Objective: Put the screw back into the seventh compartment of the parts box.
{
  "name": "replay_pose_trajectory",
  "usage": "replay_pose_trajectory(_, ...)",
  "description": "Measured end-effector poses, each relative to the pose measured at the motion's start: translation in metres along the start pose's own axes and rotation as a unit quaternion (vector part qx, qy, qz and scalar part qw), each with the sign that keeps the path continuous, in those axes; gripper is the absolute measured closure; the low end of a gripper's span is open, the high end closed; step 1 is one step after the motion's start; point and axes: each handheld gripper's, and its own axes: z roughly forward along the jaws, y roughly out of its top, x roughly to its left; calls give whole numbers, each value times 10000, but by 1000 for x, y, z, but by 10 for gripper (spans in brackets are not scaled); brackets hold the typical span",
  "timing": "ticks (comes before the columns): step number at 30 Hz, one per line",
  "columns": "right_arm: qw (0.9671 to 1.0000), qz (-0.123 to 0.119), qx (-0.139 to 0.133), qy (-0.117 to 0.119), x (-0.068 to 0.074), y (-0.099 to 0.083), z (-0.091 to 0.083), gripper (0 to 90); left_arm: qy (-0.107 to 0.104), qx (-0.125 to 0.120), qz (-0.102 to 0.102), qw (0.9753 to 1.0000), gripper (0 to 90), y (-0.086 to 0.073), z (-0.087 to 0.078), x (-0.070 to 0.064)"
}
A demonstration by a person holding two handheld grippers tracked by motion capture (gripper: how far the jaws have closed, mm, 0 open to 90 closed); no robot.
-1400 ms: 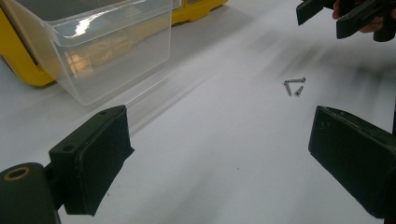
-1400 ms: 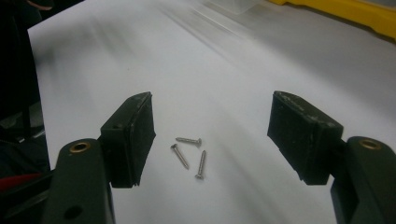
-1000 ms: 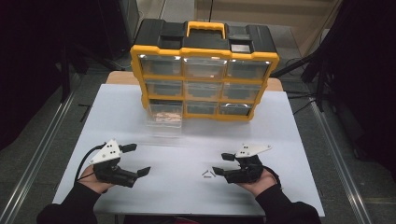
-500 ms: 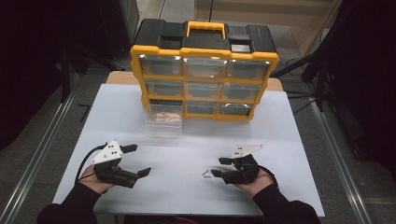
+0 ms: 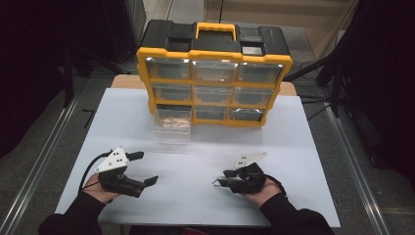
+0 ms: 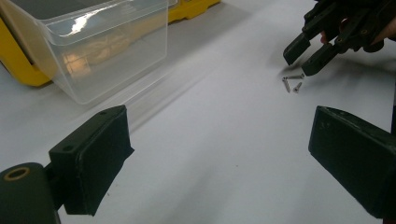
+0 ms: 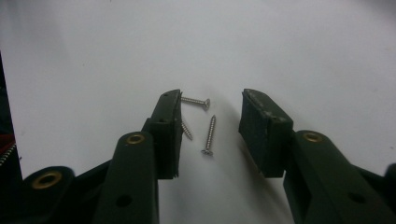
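Three small silver screws lie loose on the white table; they also show far off in the left gripper view. My right gripper is open and low over them, one jaw on each side, and one screw is partly hidden behind the left jaw. In the high view this right gripper sits at the front right. My left gripper is wide open at the front left with nothing between its jaws. It looks toward the right gripper.
A yellow and black drawer organizer stands at the back of the table. One clear plastic drawer is pulled out in front of it, holding something tan. A black cable trails from the left gripper.
My right gripper has moved left and down, so its open jaws now straddle the screws. The left gripper has barely moved.
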Motion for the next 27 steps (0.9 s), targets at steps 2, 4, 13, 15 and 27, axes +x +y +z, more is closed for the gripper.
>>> replay_pose_trajectory(2,10000,-3,53,-15,1,0,2,655,1,-12,-8,10000,55,0,0,0)
replay_pose_trajectory(4,9999,-75,100,-60,1,0,4,680,-3,-11,-5,10000,55,0,0,0)
replay_pose_trajectory(13,9989,-292,197,-322,6,0,8,775,6,-16,-4,10000,55,0,-1,1)
replay_pose_trajectory(15,9976,-440,215,-487,9,-1,9,806,10,-24,-21,10000,55,0,-1,1)
replay_pose_trajectory(27,9986,-312,316,-277,5,2,8,891,8,-34,3,10000,55,0,-1,0)
